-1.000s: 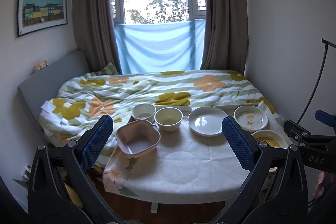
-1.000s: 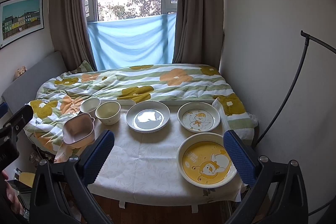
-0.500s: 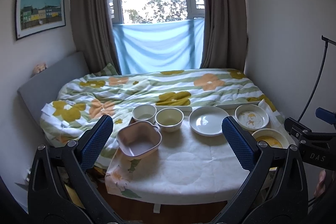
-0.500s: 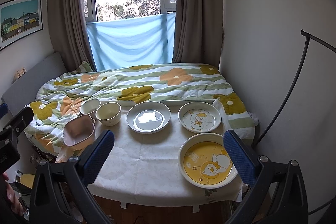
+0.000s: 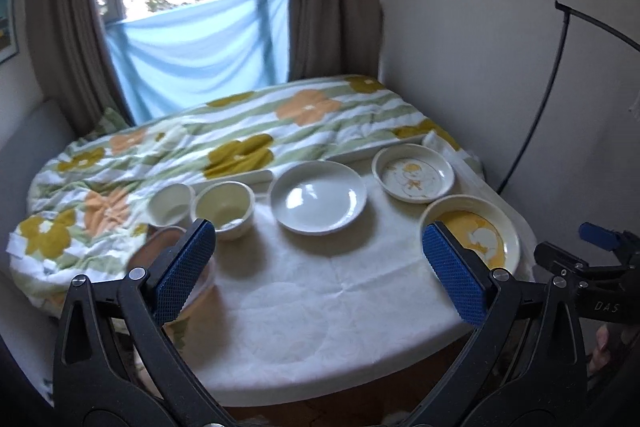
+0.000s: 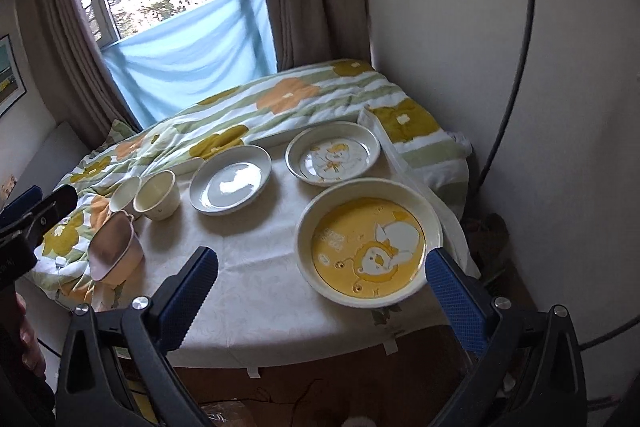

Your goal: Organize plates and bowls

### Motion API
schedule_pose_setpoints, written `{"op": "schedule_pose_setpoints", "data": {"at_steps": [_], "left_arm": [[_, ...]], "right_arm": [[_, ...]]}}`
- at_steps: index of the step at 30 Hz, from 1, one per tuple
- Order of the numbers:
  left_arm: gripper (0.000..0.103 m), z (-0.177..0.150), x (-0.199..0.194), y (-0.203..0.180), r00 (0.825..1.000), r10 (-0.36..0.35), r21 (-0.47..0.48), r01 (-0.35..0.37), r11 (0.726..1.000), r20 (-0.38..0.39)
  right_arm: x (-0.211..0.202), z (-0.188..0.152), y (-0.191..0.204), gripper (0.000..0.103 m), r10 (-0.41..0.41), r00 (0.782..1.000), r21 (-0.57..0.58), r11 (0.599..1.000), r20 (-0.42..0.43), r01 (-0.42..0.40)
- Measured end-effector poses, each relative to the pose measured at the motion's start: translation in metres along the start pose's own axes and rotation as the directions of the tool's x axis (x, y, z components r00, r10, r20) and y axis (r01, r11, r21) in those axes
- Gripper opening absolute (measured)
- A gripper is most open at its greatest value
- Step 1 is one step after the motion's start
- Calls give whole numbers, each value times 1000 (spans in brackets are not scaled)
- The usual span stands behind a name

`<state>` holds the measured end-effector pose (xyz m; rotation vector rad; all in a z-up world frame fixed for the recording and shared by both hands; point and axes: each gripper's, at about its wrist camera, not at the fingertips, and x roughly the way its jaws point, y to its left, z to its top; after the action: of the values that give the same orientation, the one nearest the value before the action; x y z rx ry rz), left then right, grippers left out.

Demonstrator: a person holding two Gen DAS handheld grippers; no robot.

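A white-clothed table [image 5: 320, 303] holds a pink square bowl [image 6: 114, 251] at the left, two cream bowls [image 6: 157, 195] [image 6: 124, 193], a plain white plate [image 6: 231, 183], a small cartoon plate [image 6: 332, 157] and a large yellow cartoon plate [image 6: 368, 241]. My left gripper [image 5: 318, 267] is open and empty, over the table's front with the pink bowl [image 5: 160, 251] behind its left finger. My right gripper [image 6: 320, 287] is open and empty, its right finger at the near rim of the yellow plate.
A bed with a flowered quilt [image 5: 240, 139] lies right behind the table. A wall [image 6: 520, 67] and a black curved rod [image 6: 508, 99] stand at the right. Curtains and a window are at the back.
Both grippers have moved forward and tilted down toward the table and swung right. The dishes have not moved. Both stay open.
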<state>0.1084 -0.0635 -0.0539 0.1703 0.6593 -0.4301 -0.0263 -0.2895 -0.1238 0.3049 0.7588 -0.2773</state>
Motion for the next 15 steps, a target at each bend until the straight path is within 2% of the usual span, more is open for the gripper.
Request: {"op": "schedule_pose_setpoints", "data": {"at_steps": [2, 4, 6, 7, 9, 11, 13, 15], "left_arm": [[103, 1, 33, -11, 994, -92, 7, 92, 996, -52], [103, -1, 68, -27, 979, -173, 24, 177, 984, -111], [102, -5, 107, -46, 954, -244, 44, 255, 966, -176], [102, -8, 125, -55, 942, -262, 50, 278, 959, -208], [99, -14, 163, -75, 918, -294, 63, 321, 945, -266], [91, -23, 196, -92, 896, -303, 83, 346, 934, -325], [73, -32, 232, -110, 868, -311, 103, 376, 921, -387], [61, -41, 260, -121, 832, -331, 97, 412, 906, -444]], "right_arm": [[15, -5, -21, 103, 3, 999, 58, 998, -34, -1], [32, -9, -42, 102, 6, 998, 109, 994, -67, 1], [49, -13, -61, 94, 13, 995, 143, 990, -95, 1], [59, -15, -69, 91, 18, 993, 157, 988, -115, 0], [77, -18, -86, 79, 37, 989, 192, 981, -143, -9], [97, -21, -103, 67, 63, 982, 235, 972, -178, -19], [112, -24, -115, 62, 77, 978, 260, 965, -196, -24], [127, -25, -124, 53, 83, 973, 278, 960, -213, -21]]}}
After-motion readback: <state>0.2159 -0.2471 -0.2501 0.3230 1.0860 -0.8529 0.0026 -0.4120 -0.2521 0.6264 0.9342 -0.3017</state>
